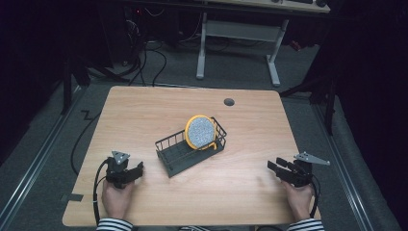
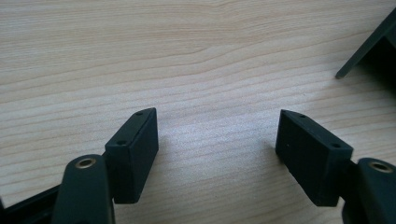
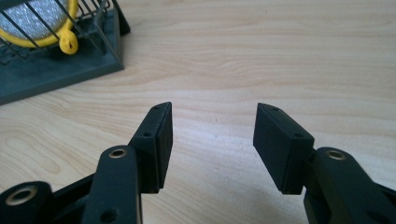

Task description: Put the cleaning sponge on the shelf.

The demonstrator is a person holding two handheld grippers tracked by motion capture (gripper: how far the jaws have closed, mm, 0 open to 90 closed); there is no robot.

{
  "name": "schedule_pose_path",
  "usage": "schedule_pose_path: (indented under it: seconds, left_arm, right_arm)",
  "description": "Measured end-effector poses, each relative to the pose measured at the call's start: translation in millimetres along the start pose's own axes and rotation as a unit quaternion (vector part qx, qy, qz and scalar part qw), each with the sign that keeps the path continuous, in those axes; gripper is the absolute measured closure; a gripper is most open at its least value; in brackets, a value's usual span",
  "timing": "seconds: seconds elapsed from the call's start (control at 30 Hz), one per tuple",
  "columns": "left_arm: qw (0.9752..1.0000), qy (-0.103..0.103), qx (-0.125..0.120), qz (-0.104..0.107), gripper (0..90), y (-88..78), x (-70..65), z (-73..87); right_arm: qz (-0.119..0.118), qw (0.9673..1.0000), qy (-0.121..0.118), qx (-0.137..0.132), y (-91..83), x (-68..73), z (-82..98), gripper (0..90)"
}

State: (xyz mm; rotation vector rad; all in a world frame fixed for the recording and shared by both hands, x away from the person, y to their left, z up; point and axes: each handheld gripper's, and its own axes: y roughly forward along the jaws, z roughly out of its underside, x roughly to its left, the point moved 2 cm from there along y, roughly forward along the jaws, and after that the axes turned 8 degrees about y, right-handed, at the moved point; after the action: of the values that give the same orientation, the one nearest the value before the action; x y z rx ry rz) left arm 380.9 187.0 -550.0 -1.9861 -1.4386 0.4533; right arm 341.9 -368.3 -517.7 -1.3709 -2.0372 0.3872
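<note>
Your two grippers rest low in the high view, the left gripper (image 1: pixel 138 169) at lower left and the right gripper (image 1: pixel 275 167) at lower right, both well apart from the work. The thing to go for is the round yellow-rimmed disc (image 1: pixel 200 132) with the speckled grey face; it stands tilted on edge at the right end of the dark wire basket (image 1: pixel 174 160), near the middle of the wooden surface (image 1: pixel 144 110).

To make the reach well, I'd bring the right gripper in toward the basket's right end and come down from above — the wire sides look likely to block a sideways approach. Line your fingers up across the disc's thin edge (not its broad face), so they close on the rim rather than on the wires.

In the left gripper view, the fingers (image 2: pixel 133 154) stand wide apart over bare wood, holding nothing, with a corner of the basket at the upper right of the frame. In the right gripper view, the fingers (image 3: pixel 154 142) are likewise spread and empty — the basket and the disc's yellow rim sit at upper left.
</note>
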Motion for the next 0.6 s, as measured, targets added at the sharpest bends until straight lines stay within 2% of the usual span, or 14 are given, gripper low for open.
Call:
schedule_pose_path:
  seconds: [0.17,0.3,0.37,0.6]
  left_arm:
    - [1.0,0.0,0.0,0.0,30.6,0.0,0.0,0.0]
    - [1.0,0.0,0.0,0.0,30.7,0.0,-0.1,0.0]
    - [1.0,0.0,0.0,0.0,30.7,0.0,-0.1,0.0]
    - [1.0,0.0,0.0,0.0,30.6,0.0,-0.1,0.0]
  right_arm:
    - [0.017,0.9998,-0.006,0.008,4.3,-1.5,7.5,47.1]
    - [0.055,0.9974,-0.046,0.013,8.2,2.1,12.4,46.5]
    - [0.065,0.9963,-0.054,0.016,10.2,3.8,14.3,46.3]
    - [0.077,0.9948,-0.061,0.025,15.7,2.2,19.2,45.8]
